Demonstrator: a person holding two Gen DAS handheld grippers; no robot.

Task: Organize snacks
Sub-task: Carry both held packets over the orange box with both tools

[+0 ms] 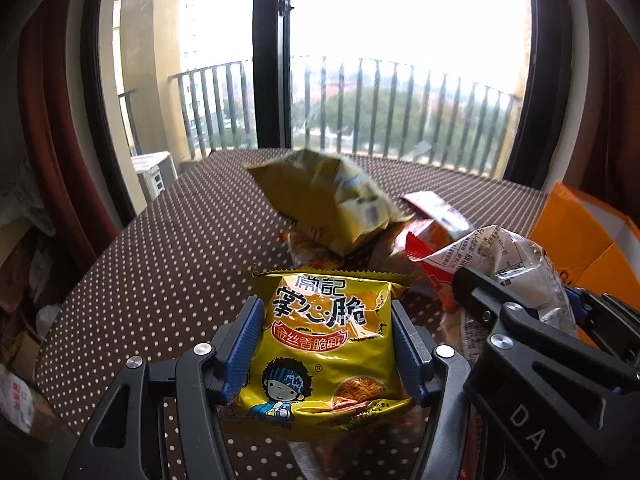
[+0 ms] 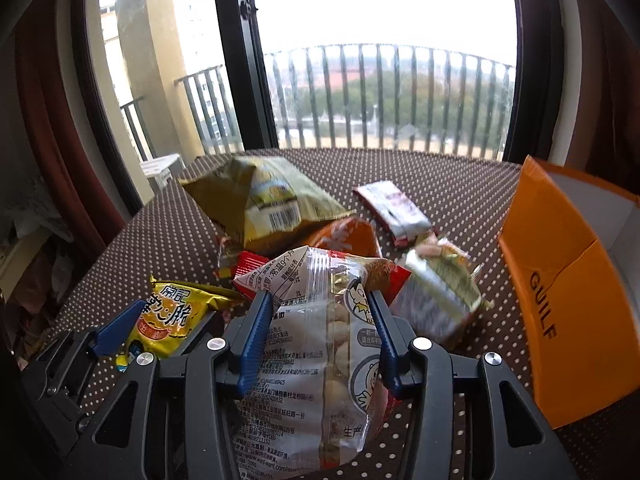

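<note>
"GUILF" on orange box (image 2: 560, 280)

A flat high up; curtains (image 1: 52, 128); balcony railing (image 2: 384, 96); polka-dot tablecloth (image 1: 160, 260).

The tablecloth (image 1: 168, 280) is dark brown with a regular pattern of small white dots, and the box (image 2: 560, 300) at its right edge is bright orange with black lettering and a white inside. The noodle packet (image 1: 326, 344) is golden yellow with black-and-white characters, a red banner and a cartoon figure in a blue headband, while the biscuit bag (image 2: 320, 360) is clear and white with black print and red edges. Both grippers are black with blue ribbed pads (image 1: 244, 340), and the large pouch (image 2: 264, 200) behind is olive-yellow with a white barcode panel
</note>
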